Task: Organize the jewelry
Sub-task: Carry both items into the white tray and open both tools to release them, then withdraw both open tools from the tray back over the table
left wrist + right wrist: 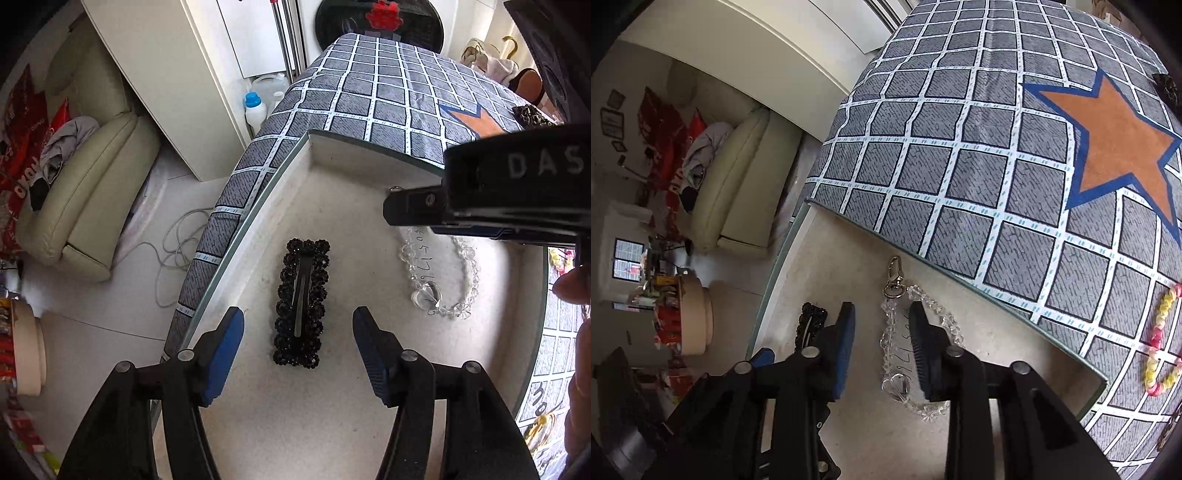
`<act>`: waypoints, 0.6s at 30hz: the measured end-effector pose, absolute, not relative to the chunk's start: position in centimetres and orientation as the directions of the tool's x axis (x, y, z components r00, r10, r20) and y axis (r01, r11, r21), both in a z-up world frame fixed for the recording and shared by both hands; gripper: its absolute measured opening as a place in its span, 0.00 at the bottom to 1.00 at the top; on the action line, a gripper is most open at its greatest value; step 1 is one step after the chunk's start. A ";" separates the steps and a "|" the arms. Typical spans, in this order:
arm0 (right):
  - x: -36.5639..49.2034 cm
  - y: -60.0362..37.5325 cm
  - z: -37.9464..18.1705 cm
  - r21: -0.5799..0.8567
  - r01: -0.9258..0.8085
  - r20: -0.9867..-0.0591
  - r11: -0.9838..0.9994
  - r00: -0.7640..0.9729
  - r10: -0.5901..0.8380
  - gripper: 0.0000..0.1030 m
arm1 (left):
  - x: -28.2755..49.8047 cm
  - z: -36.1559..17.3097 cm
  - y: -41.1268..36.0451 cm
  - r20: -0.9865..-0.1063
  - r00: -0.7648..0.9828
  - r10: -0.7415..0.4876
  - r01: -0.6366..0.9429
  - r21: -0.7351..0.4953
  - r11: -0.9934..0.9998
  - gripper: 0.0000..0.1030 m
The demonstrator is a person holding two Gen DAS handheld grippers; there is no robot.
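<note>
Black beaded hair clip is lying in the tray, between the left gripper's spread jaws; the crystal chain is sitting between the right gripper's parted jaws. Loose beads risk snagging a pad and dragging out.

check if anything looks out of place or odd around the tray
One thing stands out: a yellow and pink bead bracelet lies on the checked cloth, outside the tray. The black beaded hair clip and clear crystal keychain lie flat inside the tray, apart, nothing damaged.
</note>
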State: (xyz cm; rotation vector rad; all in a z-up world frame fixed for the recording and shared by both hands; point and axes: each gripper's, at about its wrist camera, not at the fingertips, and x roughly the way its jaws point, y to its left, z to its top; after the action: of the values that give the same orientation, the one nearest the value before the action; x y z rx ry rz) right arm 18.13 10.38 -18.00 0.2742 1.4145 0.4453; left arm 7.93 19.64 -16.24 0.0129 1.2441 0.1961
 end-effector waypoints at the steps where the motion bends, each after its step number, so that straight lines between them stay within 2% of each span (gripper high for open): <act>1: 18.1 10.1 -17.6 0.454 -0.131 -0.878 0.882 0.102 0.467 0.46 | 7.8 -16.2 19.6 -0.940 0.304 0.157 -0.141 0.119 0.983 0.66; 4: 17.9 9.2 -16.5 0.484 -0.121 -0.860 0.867 0.117 0.496 0.46 | 7.7 -15.9 19.7 -0.944 0.295 0.150 -0.147 0.110 0.983 0.66; 8: 17.3 7.1 -14.9 0.509 -0.089 -0.843 0.856 0.149 0.516 0.54 | 7.3 -15.4 19.6 -0.947 0.291 0.139 -0.155 0.097 0.983 0.66; 10: 16.8 5.8 -14.3 0.518 -0.068 -0.838 0.853 0.159 0.522 0.54 | 7.1 -15.1 19.5 -0.947 0.292 0.133 -0.153 0.091 0.984 0.67; 12: 16.3 4.7 -13.8 0.520 -0.054 -0.837 0.853 0.167 0.521 0.54 | 6.9 -14.8 19.4 -0.943 0.302 0.137 -0.154 0.094 0.984 0.98; 18: 14.5 1.0 -12.8 0.504 -0.010 -0.847 0.864 0.191 0.496 0.59 | 6.1 -13.8 18.7 -0.935 0.323 0.148 -0.146 0.105 0.984 1.00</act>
State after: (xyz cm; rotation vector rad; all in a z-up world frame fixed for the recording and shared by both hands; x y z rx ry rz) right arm 14.47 1.02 -12.75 0.4342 1.3415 0.3712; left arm 6.13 18.71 -13.76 0.0017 1.2264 0.1931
